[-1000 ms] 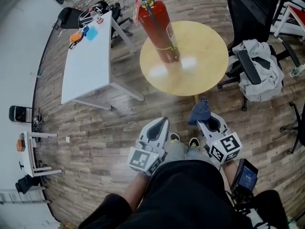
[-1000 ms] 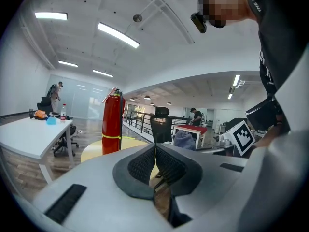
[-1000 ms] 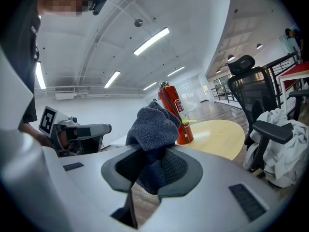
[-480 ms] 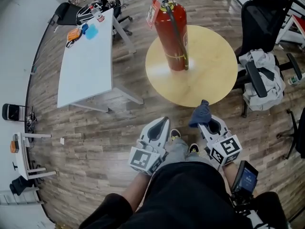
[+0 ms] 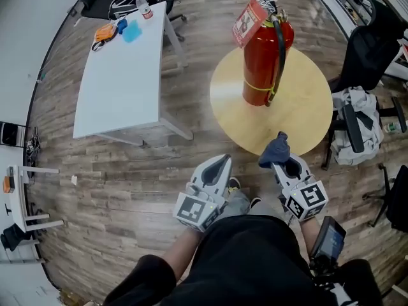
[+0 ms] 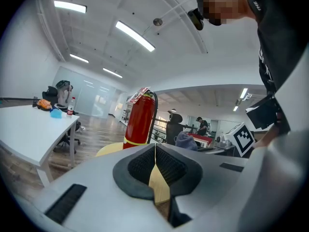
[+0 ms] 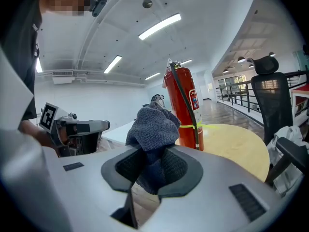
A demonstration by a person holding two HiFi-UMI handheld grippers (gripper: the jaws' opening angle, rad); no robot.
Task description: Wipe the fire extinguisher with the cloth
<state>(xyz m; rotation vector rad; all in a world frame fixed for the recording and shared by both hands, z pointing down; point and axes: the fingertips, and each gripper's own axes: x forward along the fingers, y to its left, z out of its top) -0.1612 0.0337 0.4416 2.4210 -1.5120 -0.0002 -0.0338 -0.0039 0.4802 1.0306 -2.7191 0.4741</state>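
The fire extinguisher is standing upright on the round wooden table, towards the table's far-left part, with a black hose hanging down its side and a tag at its neck. In the left gripper view its lower part is being hidden behind the gripper's own body; the print on the tag is too small to read. The cloth, a dark grey-blue bundle, is sitting pinched between the closed jaws of the right gripper, bunching above them while its lower end is disappearing into the jaw recess. That gripper is hanging at the table's near edge, apart from the extinguisher and not touching it. The left gripper is hanging beside it over the wood floor, jaws pressed together with nothing between them. A white table carrying small items at its far end is standing to the left. A black office chair draped with pale clothing is standing to the right of the round table.
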